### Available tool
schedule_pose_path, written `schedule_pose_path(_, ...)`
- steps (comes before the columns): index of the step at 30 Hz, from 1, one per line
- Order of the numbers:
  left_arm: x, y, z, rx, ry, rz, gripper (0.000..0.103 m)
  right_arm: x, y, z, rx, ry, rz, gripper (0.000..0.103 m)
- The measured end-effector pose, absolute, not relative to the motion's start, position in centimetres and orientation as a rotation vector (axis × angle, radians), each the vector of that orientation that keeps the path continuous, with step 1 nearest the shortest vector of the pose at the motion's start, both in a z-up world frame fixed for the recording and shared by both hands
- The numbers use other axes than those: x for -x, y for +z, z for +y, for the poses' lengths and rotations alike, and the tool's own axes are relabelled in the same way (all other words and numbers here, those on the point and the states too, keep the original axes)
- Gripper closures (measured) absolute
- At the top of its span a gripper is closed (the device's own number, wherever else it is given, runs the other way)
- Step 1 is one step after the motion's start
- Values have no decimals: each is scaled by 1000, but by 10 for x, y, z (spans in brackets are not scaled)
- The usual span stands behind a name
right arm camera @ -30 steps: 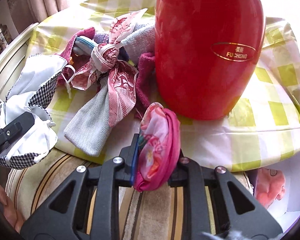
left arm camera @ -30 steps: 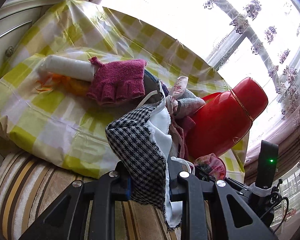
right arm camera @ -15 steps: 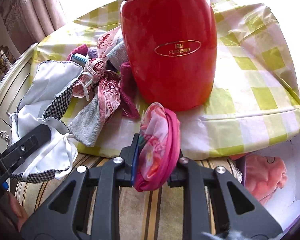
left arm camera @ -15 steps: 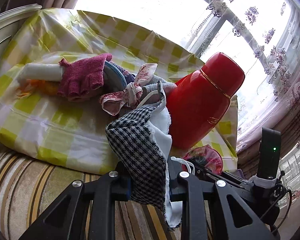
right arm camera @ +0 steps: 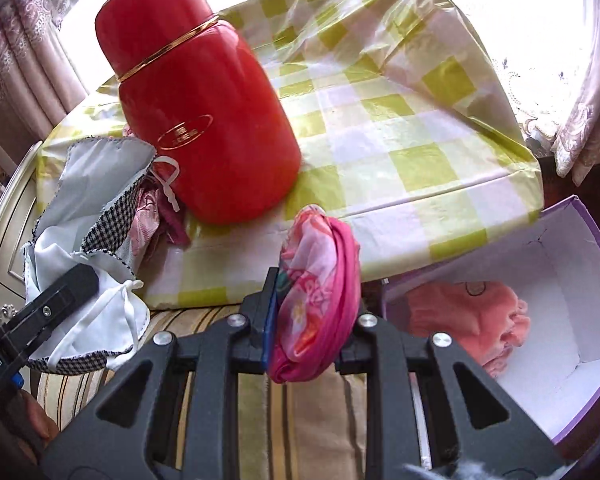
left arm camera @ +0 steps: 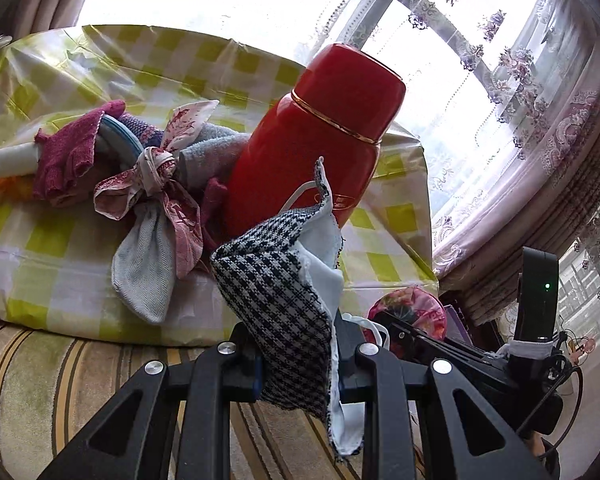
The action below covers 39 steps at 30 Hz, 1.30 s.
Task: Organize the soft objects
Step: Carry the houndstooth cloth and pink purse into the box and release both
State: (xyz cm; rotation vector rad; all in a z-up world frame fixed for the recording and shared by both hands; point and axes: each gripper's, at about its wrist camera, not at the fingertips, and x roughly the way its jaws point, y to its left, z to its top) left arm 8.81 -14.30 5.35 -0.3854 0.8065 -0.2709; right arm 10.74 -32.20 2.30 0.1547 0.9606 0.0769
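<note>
My left gripper (left arm camera: 300,360) is shut on a black-and-white houndstooth face mask (left arm camera: 284,300) with a white lining, held off the table's front edge; it also shows in the right wrist view (right arm camera: 88,240). My right gripper (right arm camera: 312,332) is shut on a pink floral cloth (right arm camera: 316,296), seen too in the left wrist view (left arm camera: 408,312). A pile of soft things lies on the checked table: a knotted red-print and grey bow (left arm camera: 160,200), a magenta knit glove (left arm camera: 72,152) and a grey towel (left arm camera: 212,152). An open purple box (right arm camera: 560,280) at the right holds a coral plush cloth (right arm camera: 468,320).
A tall red thermos (left arm camera: 320,144) stands on the yellow-checked tablecloth (right arm camera: 400,128) beside the pile. A striped rug (left arm camera: 60,380) lies below the table edge. Lace curtains (left arm camera: 540,100) and a window lie behind. A white cabinet (right arm camera: 4,240) is at the left.
Both grippers have swung right, still holding their cloths. The thermos and pile have slid left in both views, and the purple box with the coral cloth has come further into view.
</note>
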Motion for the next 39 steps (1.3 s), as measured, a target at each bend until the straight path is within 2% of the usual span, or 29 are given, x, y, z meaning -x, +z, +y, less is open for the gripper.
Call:
schedule_pose_path(17, -93, 63, -243, 306, -552, 860, 77, -75, 43, -434, -132, -295, 897, 77)
schedule_pose_path(20, -91, 64, -256, 298, -621, 876, 67, -70, 51, -446, -107, -364, 863, 75)
schedule_pose_path(22, -89, 64, -266, 281, -654, 891, 46, -68, 56, -450, -94, -401, 848, 73)
schedule_pose_path(24, -86, 65, -272, 273, -678, 898, 36, -67, 59, -454, -100, -412, 839, 63)
schedule_pose_path(25, -85, 65, -274, 267, -684, 904, 34, -67, 60, -454, -99, -415, 836, 54)
schedule_pose_path(26, -85, 65, -276, 257, -685, 908, 34, -67, 60, -453, -95, -412, 831, 51)
schedule_pose_path(31, -86, 66, -270, 216, -593, 888, 34, -70, 61, -445, -118, -362, 824, 49)
schedule_pose_path(35, -83, 70, -254, 156, -493, 780, 34, -73, 58, -436, -113, -347, 833, 48)
schedule_pose_path(39, -86, 70, -236, 119, -429, 748, 34, -76, 56, -423, -100, -330, 828, 48)
